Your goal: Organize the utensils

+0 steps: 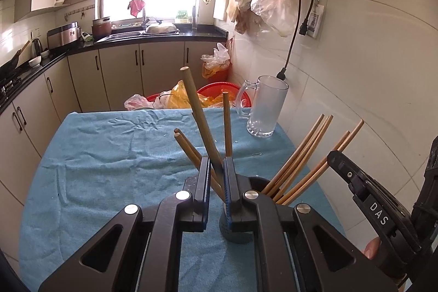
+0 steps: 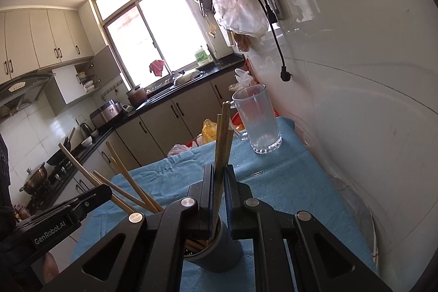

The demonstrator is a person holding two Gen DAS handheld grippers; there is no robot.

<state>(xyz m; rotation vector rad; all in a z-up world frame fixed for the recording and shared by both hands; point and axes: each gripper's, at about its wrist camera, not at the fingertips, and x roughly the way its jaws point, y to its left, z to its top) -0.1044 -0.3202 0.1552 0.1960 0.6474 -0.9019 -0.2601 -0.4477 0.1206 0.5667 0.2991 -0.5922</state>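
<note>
The left hand-held gripper (image 1: 217,171) has its jaws drawn close together around wooden chopsticks (image 1: 201,122), which rise steeply between its fingers (image 1: 204,177) and lean up and to the left. Two more chopstick ends stick out just left of that gripper, and one stands nearly upright just right of it. All of them stand in a dark grey utensil holder (image 1: 236,233), which sits on the surface directly beneath and behind the left gripper's fingertips. A second fan of chopsticks (image 1: 303,158) leans out of the holder's right side, toward the right hand-held gripper's finger, which enters that view from the right edge.

In the right wrist view, the right hand-held gripper (image 2: 219,182) is nearly closed on a small bunch of chopsticks (image 2: 221,138) standing almost upright between its fingers (image 2: 208,188); whether the pads actually press them cannot be told. The utensil holder (image 2: 219,256) stands just below this gripper, its rim partly hidden by the fingers. Other chopsticks (image 2: 123,179) lean out to the left, toward the left gripper's finger.

The surface carries a crumpled blue towel (image 1: 115,155). A clear glass mug (image 1: 267,106) stands at its far right corner, well apart from the holder, next to the white tiled wall.
</note>
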